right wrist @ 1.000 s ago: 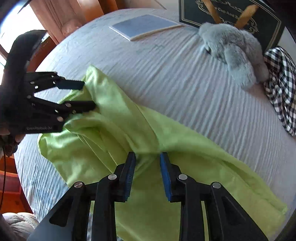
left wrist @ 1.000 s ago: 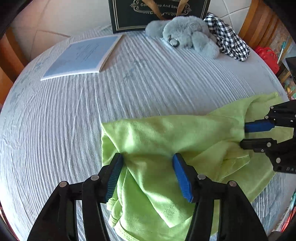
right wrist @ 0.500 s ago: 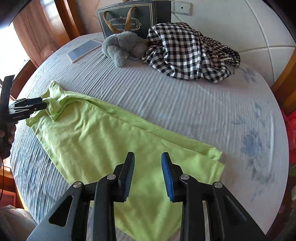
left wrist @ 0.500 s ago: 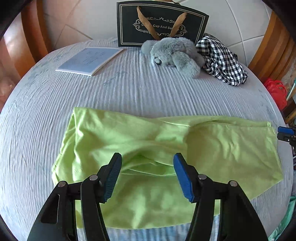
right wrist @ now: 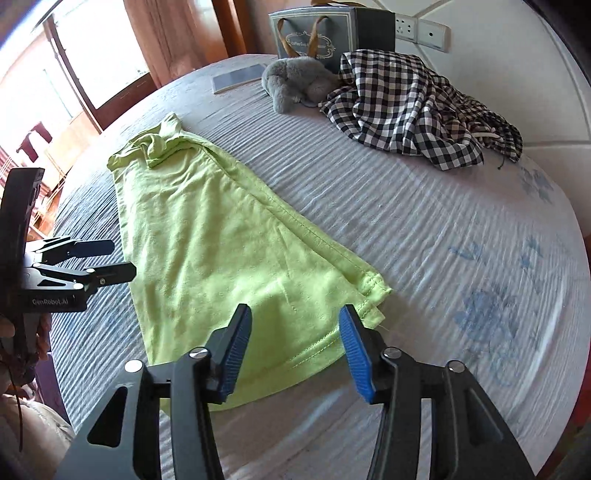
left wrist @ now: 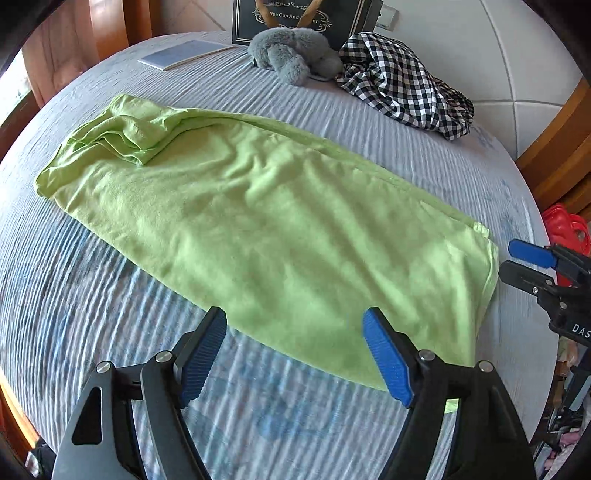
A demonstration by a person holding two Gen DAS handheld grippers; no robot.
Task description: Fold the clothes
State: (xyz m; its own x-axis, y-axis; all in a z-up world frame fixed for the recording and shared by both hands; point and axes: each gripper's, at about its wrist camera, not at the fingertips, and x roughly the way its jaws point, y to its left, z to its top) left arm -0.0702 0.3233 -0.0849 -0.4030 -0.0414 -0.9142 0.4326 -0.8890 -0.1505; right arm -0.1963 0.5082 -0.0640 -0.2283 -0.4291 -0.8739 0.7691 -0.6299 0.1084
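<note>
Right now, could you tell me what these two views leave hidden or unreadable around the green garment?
- Green garment: underside and inner folded layers, hidden by its top layer in both views.
- Its near edge, left wrist view: partly covered by the left gripper.
- Gift bag lettering: top cut off in the left wrist view, too small in the right.
- Booklet: print too small.
- Right gripper: the hand holding it is out of frame.

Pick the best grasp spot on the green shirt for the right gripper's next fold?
Probably the hemmed corner of the green shirt. It lies flat with layered edges exposed, just ahead of the open right gripper. Come in low from the near side, one finger sliding under.
</note>
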